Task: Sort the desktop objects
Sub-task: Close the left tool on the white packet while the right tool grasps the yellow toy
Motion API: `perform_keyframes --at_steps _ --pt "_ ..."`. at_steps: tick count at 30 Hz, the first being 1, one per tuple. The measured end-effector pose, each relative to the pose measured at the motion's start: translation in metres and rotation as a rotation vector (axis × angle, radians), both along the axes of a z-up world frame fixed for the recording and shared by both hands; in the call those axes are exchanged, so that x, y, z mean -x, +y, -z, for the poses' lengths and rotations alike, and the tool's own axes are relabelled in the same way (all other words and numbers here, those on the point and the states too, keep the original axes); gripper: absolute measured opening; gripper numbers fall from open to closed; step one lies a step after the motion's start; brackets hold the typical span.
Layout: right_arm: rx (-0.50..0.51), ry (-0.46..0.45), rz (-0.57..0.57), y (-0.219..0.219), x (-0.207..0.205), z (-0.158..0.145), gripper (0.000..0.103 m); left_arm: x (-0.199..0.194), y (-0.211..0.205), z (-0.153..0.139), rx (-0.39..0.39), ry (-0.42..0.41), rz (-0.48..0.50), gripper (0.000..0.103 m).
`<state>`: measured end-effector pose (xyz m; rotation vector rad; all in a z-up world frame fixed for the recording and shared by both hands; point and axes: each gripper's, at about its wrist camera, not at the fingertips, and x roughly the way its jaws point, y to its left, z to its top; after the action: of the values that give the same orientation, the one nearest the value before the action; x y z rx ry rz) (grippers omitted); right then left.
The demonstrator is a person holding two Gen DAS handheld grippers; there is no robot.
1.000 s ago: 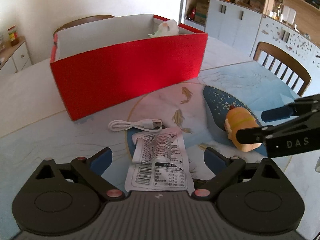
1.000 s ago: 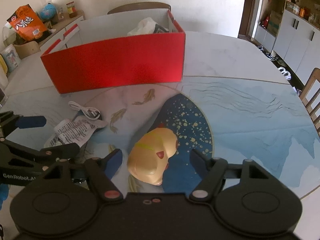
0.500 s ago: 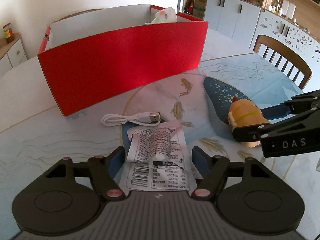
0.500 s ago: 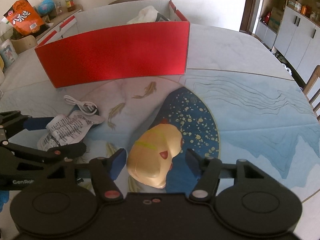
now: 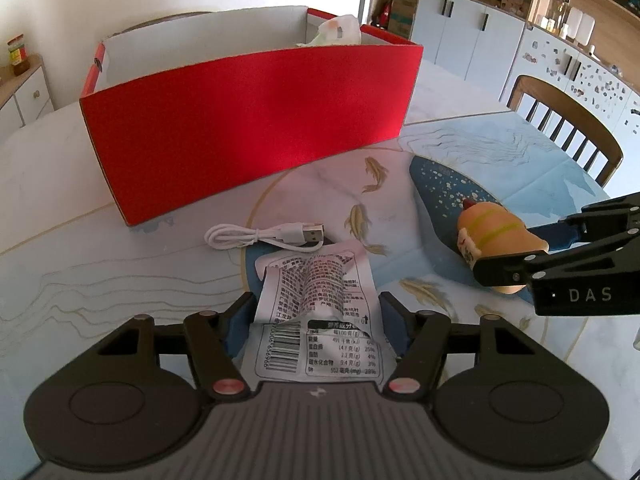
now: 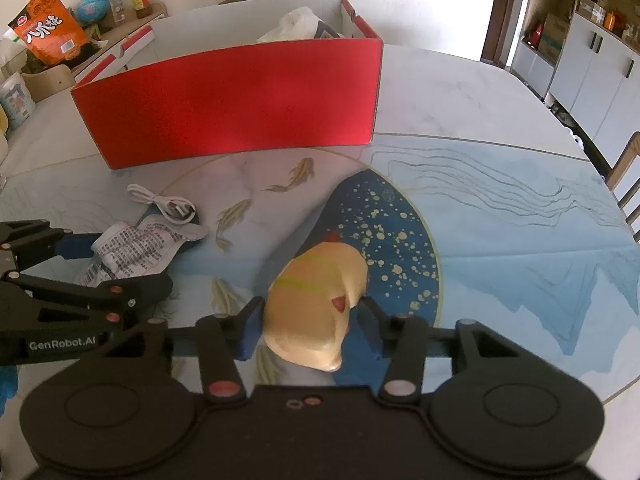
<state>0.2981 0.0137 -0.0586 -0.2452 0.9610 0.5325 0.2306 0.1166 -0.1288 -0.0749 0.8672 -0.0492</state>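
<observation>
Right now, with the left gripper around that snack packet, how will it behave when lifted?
The packet looks thin and already crumpled between the left gripper fingers, so probably floppy, sagging beyond them. It seems flat and nearly empty, so likely very light. Its glossy film might slip.

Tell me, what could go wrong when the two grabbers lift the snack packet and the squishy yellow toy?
The left gripper has just been closing around the crinkly snack packet; it already buckles, so it might slip out.

The right gripper has just been closing on the round yellow toy, which could squirt free.

The white cable lies touching the packet and might drag along.
</observation>
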Motion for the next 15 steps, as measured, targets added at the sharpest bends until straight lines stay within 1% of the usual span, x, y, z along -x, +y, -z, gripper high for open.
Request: perform_keyframes --at_steps 5,15 --pt "0.000 -0.011 -0.009 -0.001 0.003 -0.004 0.041 0.001 0.000 -0.004 0.010 -0.005 -0.004 0.065" --pt "-0.019 -0.029 -0.028 -0.006 0.011 -0.017 0.041 0.008 -0.001 -0.015 0.013 -0.016 -0.016 0.064"
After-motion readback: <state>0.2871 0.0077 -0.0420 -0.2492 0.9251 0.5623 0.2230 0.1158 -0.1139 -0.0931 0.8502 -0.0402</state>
